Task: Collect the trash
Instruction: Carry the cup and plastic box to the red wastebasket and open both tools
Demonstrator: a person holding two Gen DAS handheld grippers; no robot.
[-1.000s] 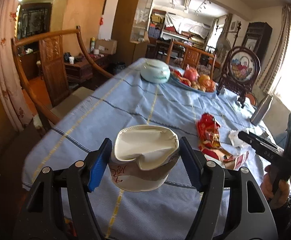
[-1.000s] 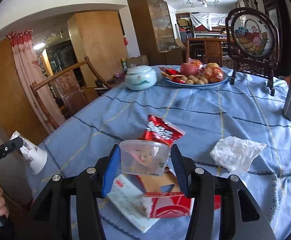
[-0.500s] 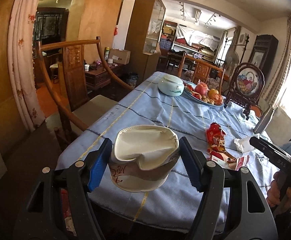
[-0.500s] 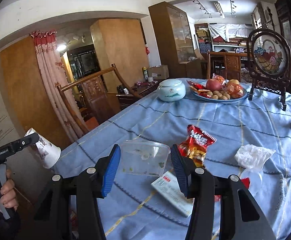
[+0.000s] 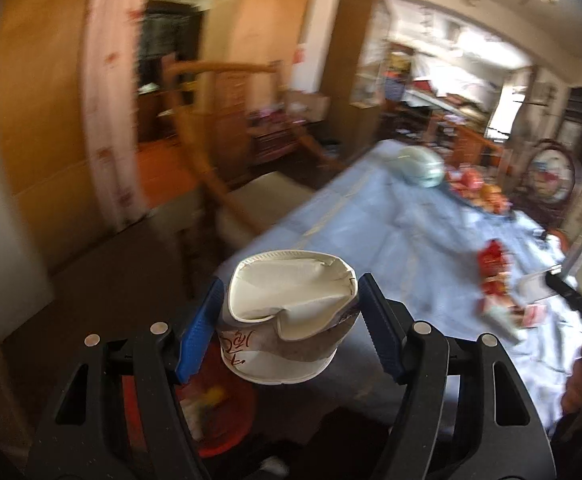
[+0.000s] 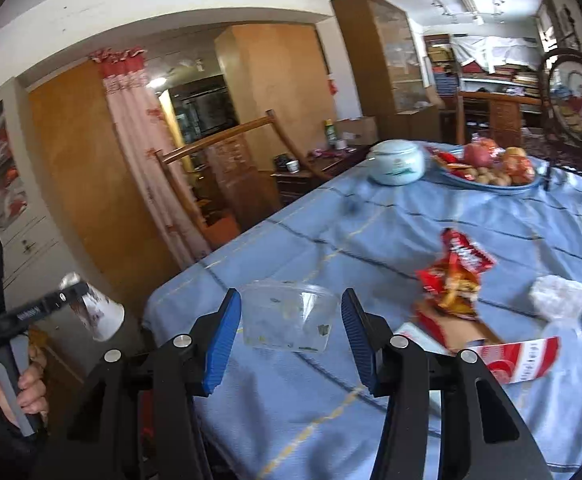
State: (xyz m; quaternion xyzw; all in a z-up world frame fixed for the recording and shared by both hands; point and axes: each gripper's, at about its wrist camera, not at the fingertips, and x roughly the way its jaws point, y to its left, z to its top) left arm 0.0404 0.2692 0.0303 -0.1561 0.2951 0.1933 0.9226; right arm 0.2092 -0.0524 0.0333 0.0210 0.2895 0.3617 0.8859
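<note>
While both fingers pairs grip | left gripper (image 5: 291, 328): one crushed cup (image 5: 291, 312) | right gripper (image 6: 287, 338): one clear tub (image 6: 289, 316)

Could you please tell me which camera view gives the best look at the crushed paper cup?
The left wrist view: the paper cup fills the centre, sharp, showing its dented rim and red writing, clamped in the left gripper. The right wrist view shows it only small, side-on at the left edge.
</note>
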